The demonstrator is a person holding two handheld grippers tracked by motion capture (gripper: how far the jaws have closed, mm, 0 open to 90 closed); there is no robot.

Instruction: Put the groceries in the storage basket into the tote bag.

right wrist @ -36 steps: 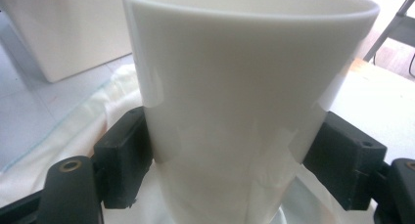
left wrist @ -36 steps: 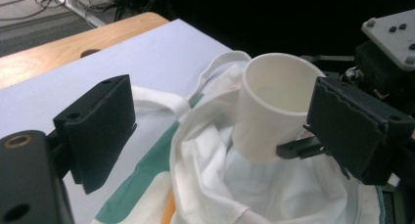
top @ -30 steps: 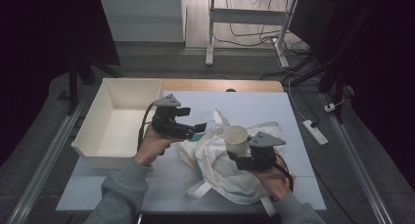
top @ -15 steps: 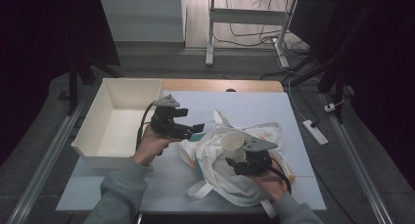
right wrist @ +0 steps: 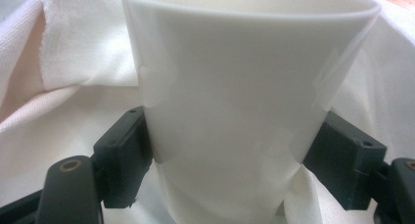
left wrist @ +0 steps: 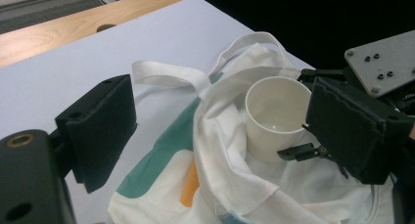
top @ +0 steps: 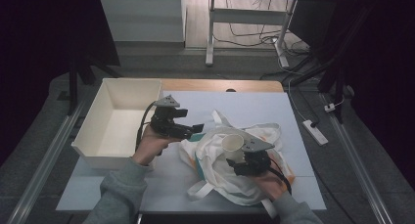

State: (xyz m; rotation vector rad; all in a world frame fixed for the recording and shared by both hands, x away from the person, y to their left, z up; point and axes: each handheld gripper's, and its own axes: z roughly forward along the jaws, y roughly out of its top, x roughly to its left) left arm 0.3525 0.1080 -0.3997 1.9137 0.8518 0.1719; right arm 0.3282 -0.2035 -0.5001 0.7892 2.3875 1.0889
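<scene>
— Holding what, the right tool [top: 241,161]?

— A white paper cup [top: 233,145], upright, both jaws pressed against its lower wall. It sits in the mouth of the white tote bag [top: 230,185] on the bench [top: 254,104], likely on its way in.

— And the left tool [top: 192,130]?

— Jaws wide apart, gripping nothing, hovering just beside the bag's edge near its strap [left wrist: 169,76], probably ready to hold the opening. The white bin [top: 113,122] stands at the left.

I see right hand-held gripper [top: 241,158] pulled nearer me, cup [top: 233,143] lower into tote bag [top: 215,172] folds.
</scene>
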